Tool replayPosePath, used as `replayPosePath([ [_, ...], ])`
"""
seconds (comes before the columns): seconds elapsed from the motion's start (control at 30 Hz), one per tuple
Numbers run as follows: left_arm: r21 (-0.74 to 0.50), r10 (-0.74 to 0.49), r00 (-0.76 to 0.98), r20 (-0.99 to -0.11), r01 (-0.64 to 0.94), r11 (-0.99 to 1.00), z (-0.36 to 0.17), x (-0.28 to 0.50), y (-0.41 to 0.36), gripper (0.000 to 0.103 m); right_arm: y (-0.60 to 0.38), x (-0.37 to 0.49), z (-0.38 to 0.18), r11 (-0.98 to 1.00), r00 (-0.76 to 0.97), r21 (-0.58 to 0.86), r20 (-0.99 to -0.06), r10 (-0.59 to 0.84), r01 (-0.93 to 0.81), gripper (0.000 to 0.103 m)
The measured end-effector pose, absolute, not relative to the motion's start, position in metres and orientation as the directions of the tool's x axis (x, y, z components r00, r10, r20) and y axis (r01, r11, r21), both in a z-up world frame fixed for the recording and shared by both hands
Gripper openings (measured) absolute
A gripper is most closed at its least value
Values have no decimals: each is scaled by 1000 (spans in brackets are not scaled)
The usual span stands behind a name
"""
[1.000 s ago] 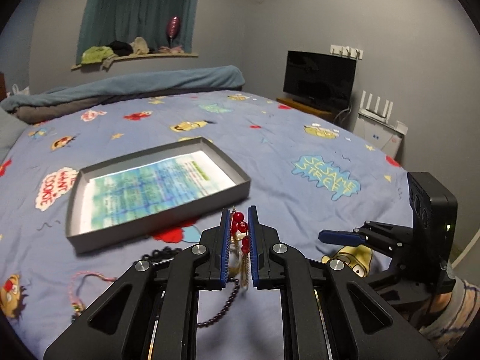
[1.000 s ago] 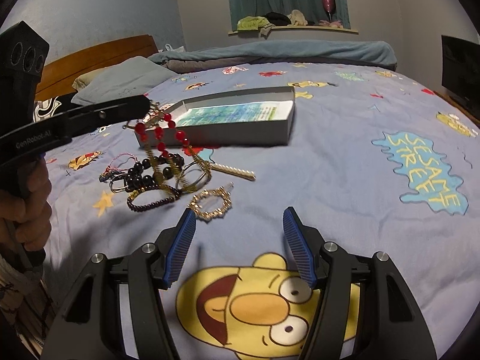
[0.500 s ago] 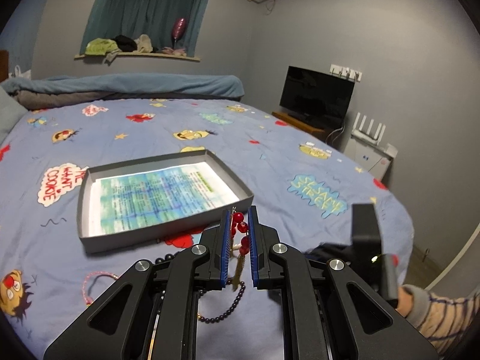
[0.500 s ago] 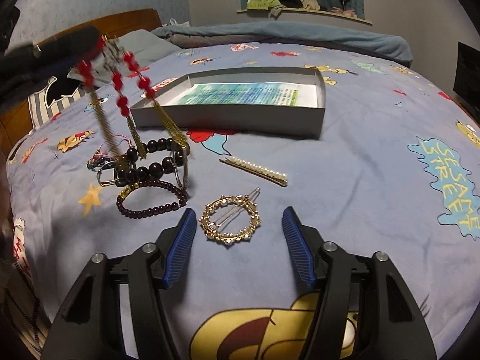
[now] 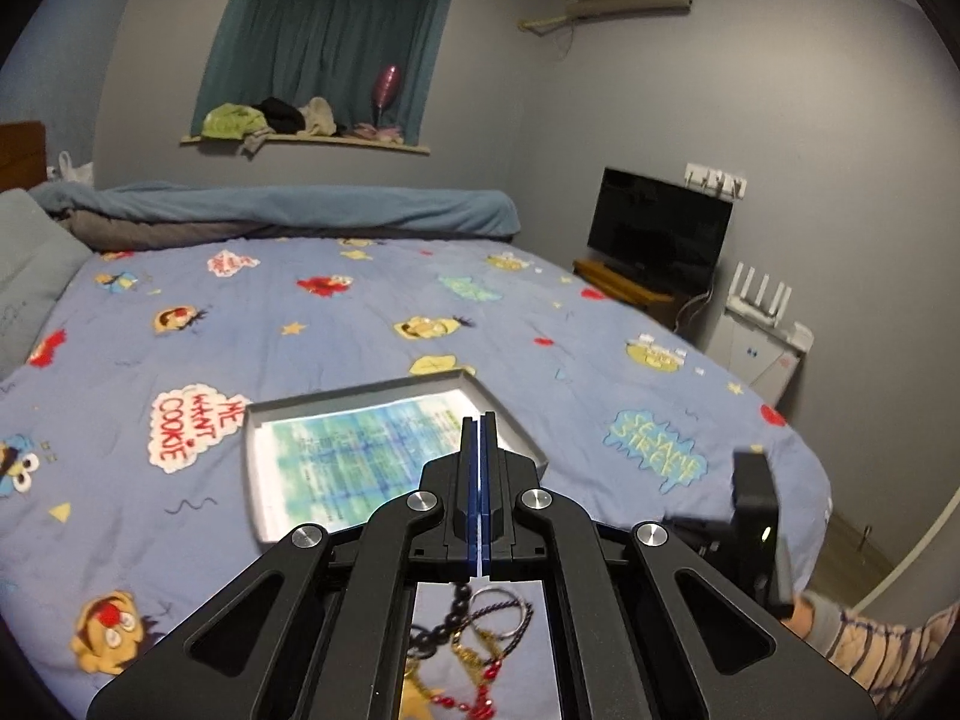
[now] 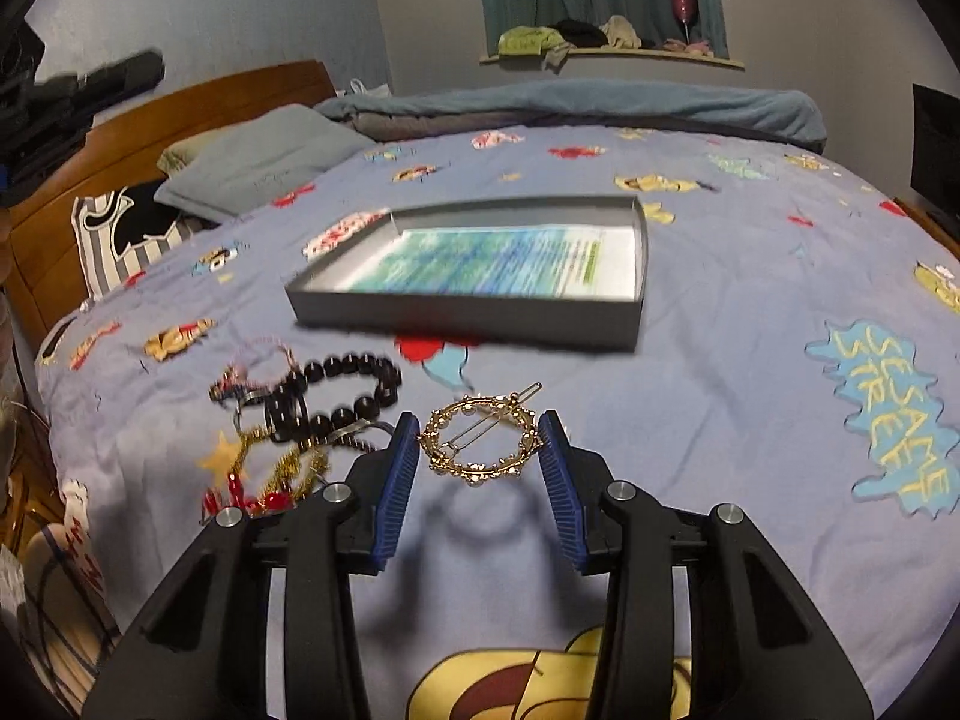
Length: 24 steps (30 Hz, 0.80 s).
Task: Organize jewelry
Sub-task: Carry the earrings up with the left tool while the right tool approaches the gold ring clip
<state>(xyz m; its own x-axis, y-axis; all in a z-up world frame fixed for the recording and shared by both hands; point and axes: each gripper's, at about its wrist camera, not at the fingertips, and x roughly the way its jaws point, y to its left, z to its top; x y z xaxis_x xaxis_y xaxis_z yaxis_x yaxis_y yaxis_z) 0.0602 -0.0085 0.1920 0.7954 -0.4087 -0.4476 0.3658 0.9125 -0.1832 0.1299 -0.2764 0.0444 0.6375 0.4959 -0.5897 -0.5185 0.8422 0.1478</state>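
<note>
A grey shallow box [image 5: 384, 396] with a blue-green printed sheet inside lies on the bedspread; it also shows in the right wrist view [image 6: 468, 315]. My left gripper [image 5: 478, 426] is shut with nothing between its pads, held high over the box's near edge. The red-bead and gold-chain piece [image 6: 264, 480] lies on the bed beside a black bead bracelet [image 6: 336, 384]; both also show under the left gripper [image 5: 468, 660]. My right gripper [image 6: 478, 438] is open, its pads on either side of a round gold hair clip [image 6: 477, 444] and just touching it.
A pink cord bracelet [image 6: 258, 360] lies left of the black beads. Pillows [image 6: 252, 156] and a wooden headboard [image 6: 180, 114] are at the left. A TV [image 5: 657, 228] and a router stand beyond the bed's right edge. A rolled blanket [image 5: 270, 210] lies at the far side.
The red-bead piece has left my left gripper and now lies on the bed; the left jaws have closed fully and risen. My right gripper moved forward around the gold clip.
</note>
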Motion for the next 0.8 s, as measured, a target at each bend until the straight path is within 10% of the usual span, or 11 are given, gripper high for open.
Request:
replayPosePath([
  [0.2, -152, -392, 754, -527, 370, 917, 140, 47, -23, 32, -279, 132, 59, 845, 654, 147, -570, 498, -515, 41],
  [0.8, -70, -284, 676, -680, 326, 943, 19, -3, -46, 34, -282, 127, 63, 844, 663, 147, -555, 502, -516, 41],
])
